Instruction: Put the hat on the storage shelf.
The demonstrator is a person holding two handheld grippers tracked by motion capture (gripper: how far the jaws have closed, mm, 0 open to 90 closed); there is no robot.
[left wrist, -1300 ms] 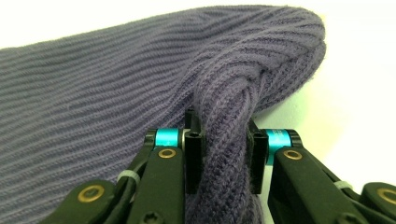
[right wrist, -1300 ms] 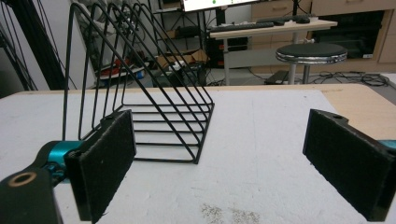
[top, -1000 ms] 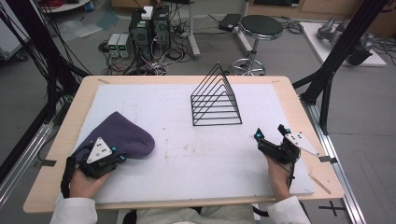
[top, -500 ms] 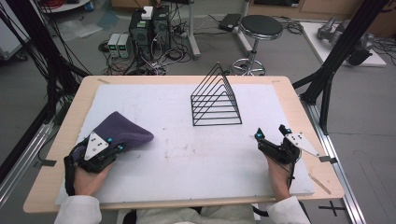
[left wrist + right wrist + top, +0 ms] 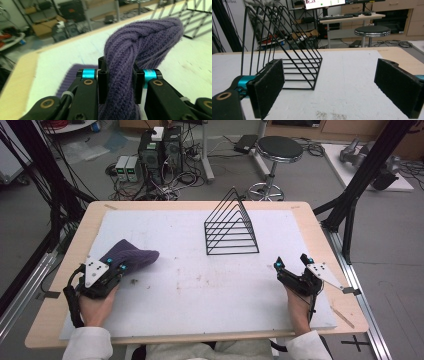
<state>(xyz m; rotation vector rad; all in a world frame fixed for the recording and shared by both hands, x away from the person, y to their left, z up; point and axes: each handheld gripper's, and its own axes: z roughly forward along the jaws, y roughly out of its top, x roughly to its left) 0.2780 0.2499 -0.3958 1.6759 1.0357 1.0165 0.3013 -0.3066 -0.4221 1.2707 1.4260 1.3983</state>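
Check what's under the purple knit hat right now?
The white mat lies under the purple knit hat. The left gripper has its jaws shut on a fold, lifting that part. Anything beneath the rest is covered by the knit.

High view: fixed overhead, facing forward-down on the counter [image 5: 200, 285]. Left tool view: close, low, across counter. Right tool view: low, toward wire rack [image 5: 284, 57]; rack shared with high view

The purple knit hat [image 5: 140, 50] hides its own pinched part between the jaws — its lower fold runs off the bottom edge.
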